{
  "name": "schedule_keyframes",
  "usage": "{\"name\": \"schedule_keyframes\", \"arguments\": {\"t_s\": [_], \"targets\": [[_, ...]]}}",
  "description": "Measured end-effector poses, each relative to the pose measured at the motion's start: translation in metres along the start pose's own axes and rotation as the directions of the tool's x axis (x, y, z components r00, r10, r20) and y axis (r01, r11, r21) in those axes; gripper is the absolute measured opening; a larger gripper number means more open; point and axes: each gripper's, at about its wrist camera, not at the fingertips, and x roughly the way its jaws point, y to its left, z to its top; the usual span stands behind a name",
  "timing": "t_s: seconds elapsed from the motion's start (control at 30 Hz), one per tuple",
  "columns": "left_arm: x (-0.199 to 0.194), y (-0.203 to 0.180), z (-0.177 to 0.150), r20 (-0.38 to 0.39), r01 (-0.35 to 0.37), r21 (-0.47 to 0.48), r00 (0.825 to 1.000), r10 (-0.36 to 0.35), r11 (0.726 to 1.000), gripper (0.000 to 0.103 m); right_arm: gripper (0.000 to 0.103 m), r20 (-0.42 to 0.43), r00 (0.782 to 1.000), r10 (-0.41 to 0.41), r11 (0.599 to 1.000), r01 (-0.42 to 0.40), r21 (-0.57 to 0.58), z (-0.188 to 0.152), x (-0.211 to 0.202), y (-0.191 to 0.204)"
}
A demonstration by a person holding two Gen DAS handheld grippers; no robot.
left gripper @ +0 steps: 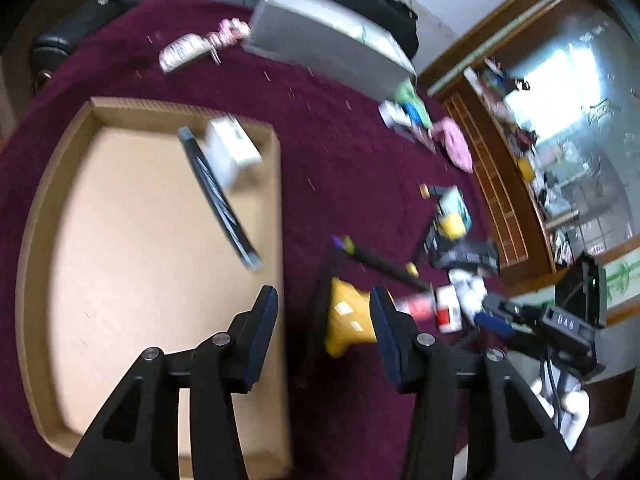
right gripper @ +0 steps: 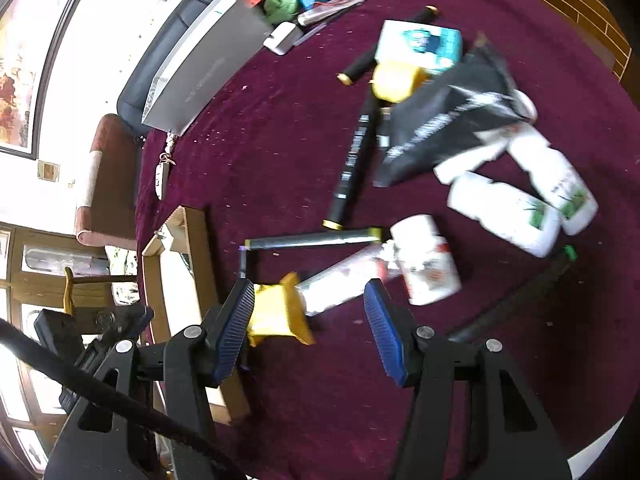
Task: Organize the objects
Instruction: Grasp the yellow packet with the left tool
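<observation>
**Daylight scene, smeared by motion blur**

Both fisheye views bend straight lines and darken to black at the corners. In the left wrist view a window (left gripper: 560,92) at two o'clock glares white. In the right wrist view another window (right gripper: 108,12) at ten o'clock blows out. The maroon cloth (right gripper: 280,140) looks evenly lit, and objects on it streak.

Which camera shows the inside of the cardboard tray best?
The left wrist view. There the cardboard tray fills the left half, with its floor, a white box and a dark flat strip inside. The right wrist view catches only one edge of the tray, partly behind the gripper finger, with its contents unclear.
</observation>
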Motion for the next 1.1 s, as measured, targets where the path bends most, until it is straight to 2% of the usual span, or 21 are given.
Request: {"name": "schedule_keyframes", "arguments": {"t_s": [0.13,0.2,0.27,0.43,0.5,0.57,0.6,0.7,0.77,0.8,0.87,1.0,1.1], "targets": [[0.022,-0.032,-0.022,-0.065,-0.042,0.018,0.997,0.043,0.999,0.042,0.056,-0.019,1.000,0.014,1.000,-0.014,-0.021,-0.004,-0.001,-0.016],[0.026,-0.047,-0.024,-0.050,-0.063,0.027,0.997,0.064,0.998,0.042,0.056,-0.025,1.000,0.019,0.999,-0.020,-0.038,-0.006,-0.004,-0.024],[0.029,-0.058,-0.023,-0.013,-0.114,0.035,0.993,0.114,0.993,0.042,0.056,-0.031,0.999,0.027,0.998,-0.028,-0.052,-0.007,-0.011,-0.035],[0.063,-0.065,-0.010,-0.006,-0.237,0.024,0.971,0.237,0.971,0.042,0.056,-0.037,0.998,0.052,0.997,-0.053,-0.051,-0.009,-0.026,-0.057],[0.073,-0.074,-0.011,0.024,-0.273,0.071,0.962,0.272,0.959,0.042,0.056,-0.035,0.998,0.049,0.997,-0.051,-0.062,-0.010,-0.033,-0.063],[0.078,-0.086,-0.014,0.046,-0.263,0.127,0.965,0.259,0.956,0.042,0.058,-0.033,0.999,0.041,0.997,-0.043,-0.068,-0.009,-0.038,-0.072],[0.084,-0.092,-0.017,0.030,-0.251,0.164,0.968,0.250,0.954,0.042,0.060,-0.032,0.999,0.041,0.997,-0.043,-0.066,-0.009,-0.040,-0.077],[0.106,-0.096,-0.024,-0.049,-0.235,0.194,0.967,0.249,0.952,0.042,0.060,-0.036,0.998,0.046,0.998,-0.048,-0.048,-0.009,-0.045,-0.092],[0.106,-0.101,-0.029,-0.032,-0.249,0.237,0.964,0.264,0.939,0.042,0.060,-0.041,0.998,0.050,0.998,-0.052,-0.045,-0.009,-0.048,-0.099],[0.106,-0.102,-0.031,-0.049,-0.228,0.243,0.968,0.247,0.943,0.042,0.060,-0.043,0.998,0.050,0.997,-0.052,-0.048,-0.009,-0.049,-0.100],[0.104,-0.103,-0.038,-0.126,-0.139,0.256,0.976,0.175,0.957,0.042,0.060,-0.048,0.997,0.053,0.997,-0.056,-0.058,-0.008,-0.050,-0.102],[0.101,-0.110,-0.056,-0.226,-0.048,0.268,0.968,0.112,0.962,0.043,0.060,-0.073,0.995,0.066,0.996,-0.070,-0.056,-0.009,-0.047,-0.107],[0.094,-0.113,-0.066,-0.216,-0.054,0.249,0.970,0.110,0.967,0.045,0.060,-0.088,0.993,0.072,0.995,-0.078,-0.058,-0.008,-0.043,-0.107]]}}
